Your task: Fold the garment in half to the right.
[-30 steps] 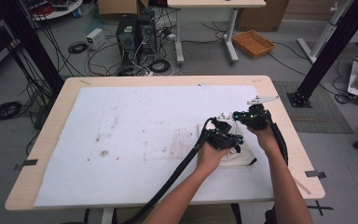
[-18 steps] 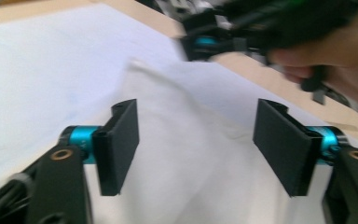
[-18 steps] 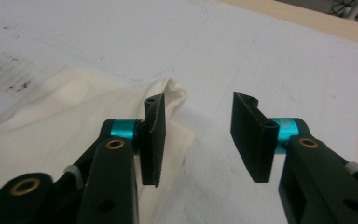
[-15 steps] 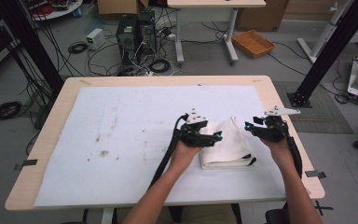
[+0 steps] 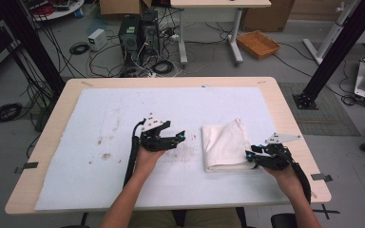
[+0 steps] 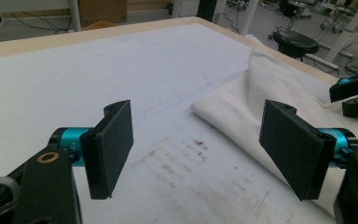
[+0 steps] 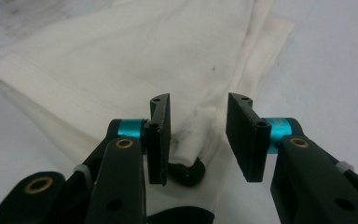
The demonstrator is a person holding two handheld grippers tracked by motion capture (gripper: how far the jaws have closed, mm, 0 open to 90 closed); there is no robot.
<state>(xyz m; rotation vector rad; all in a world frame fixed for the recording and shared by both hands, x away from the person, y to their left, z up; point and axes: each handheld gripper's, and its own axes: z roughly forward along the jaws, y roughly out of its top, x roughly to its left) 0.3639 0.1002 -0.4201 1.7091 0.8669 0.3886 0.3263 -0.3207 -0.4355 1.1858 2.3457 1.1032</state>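
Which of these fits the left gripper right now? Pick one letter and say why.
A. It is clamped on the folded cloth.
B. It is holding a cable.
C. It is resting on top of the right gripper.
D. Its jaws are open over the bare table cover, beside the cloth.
D: the left gripper has its jaws spread wide with nothing between them, over the stained white table cover, apart from the folded cloth.

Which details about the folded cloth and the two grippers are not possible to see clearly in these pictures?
- Folded cloth: the layer count is too small to tell in the high view; in the right gripper view its far edge is cut off at the top.
- Right gripper: whether the dark piece under the cloth corner is cloth or gripper, its own jaws hide.
- Left gripper: open over stained table cover; the stains' nature is unclear.
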